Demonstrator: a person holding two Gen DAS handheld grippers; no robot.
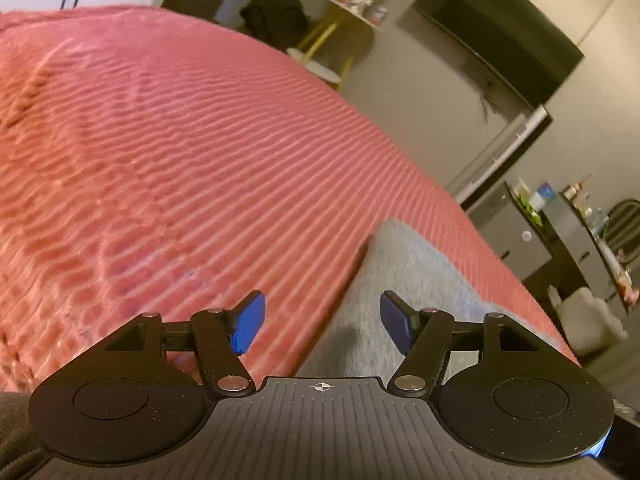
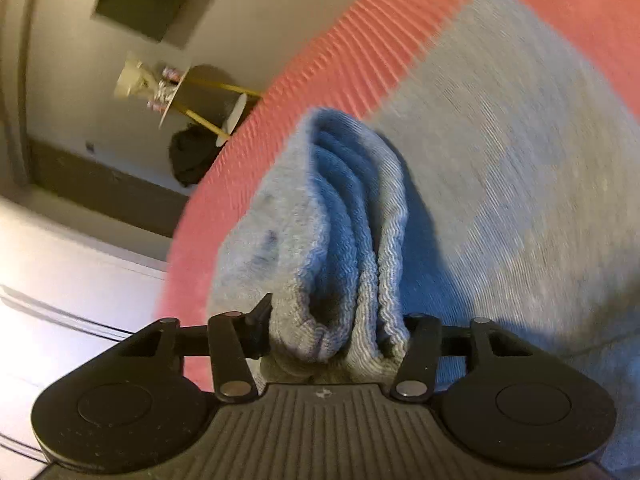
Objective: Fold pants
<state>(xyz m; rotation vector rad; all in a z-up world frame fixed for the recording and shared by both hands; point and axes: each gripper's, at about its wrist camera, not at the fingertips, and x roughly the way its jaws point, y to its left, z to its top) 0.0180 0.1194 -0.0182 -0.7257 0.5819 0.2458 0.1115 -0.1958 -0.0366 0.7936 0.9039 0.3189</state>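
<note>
The grey pants (image 1: 404,280) lie on a pink ribbed bedspread (image 1: 180,152). In the left wrist view my left gripper (image 1: 322,324) is open and empty, its blue pads (image 1: 250,322) spread just above the near end of the pants. In the right wrist view my right gripper (image 2: 336,332) is shut on a bunched stack of ribbed pant cuffs (image 2: 340,240), held above the rest of the grey pants (image 2: 520,160), which lie flat on the bedspread (image 2: 352,48).
The bed's edge runs along the right in the left wrist view. Beyond it are a wall television (image 1: 504,28), a dresser with bottles (image 1: 560,216), a small yellow-legged table (image 1: 344,28) and a dark bag (image 1: 276,16). A white stool (image 1: 592,320) stands on the floor.
</note>
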